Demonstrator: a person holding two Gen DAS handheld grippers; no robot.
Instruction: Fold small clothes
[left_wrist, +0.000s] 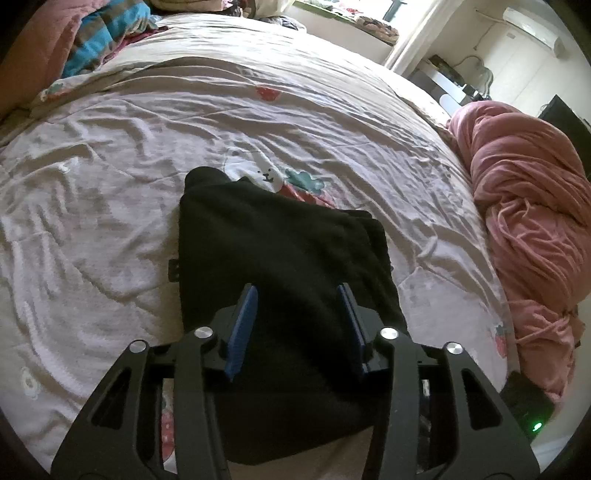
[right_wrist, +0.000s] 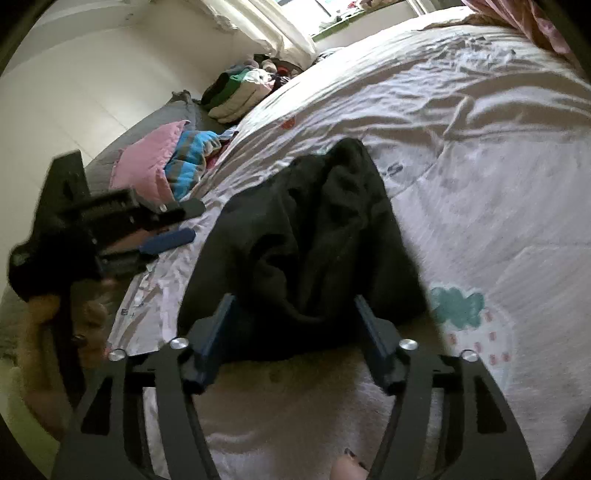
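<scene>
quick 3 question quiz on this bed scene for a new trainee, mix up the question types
1. True or false: both the left gripper and the right gripper are open.
2. Multiple choice: the black garment lies on A) a bare wooden floor, B) the pale printed bedsheet, C) a chair.
3. Fill in: on the bed's right edge, in the left wrist view, sits a bunched ____ blanket.

Key
1. True: each pair of blue fingers stands apart with nothing clamped between them.
2. B
3. pink
</scene>
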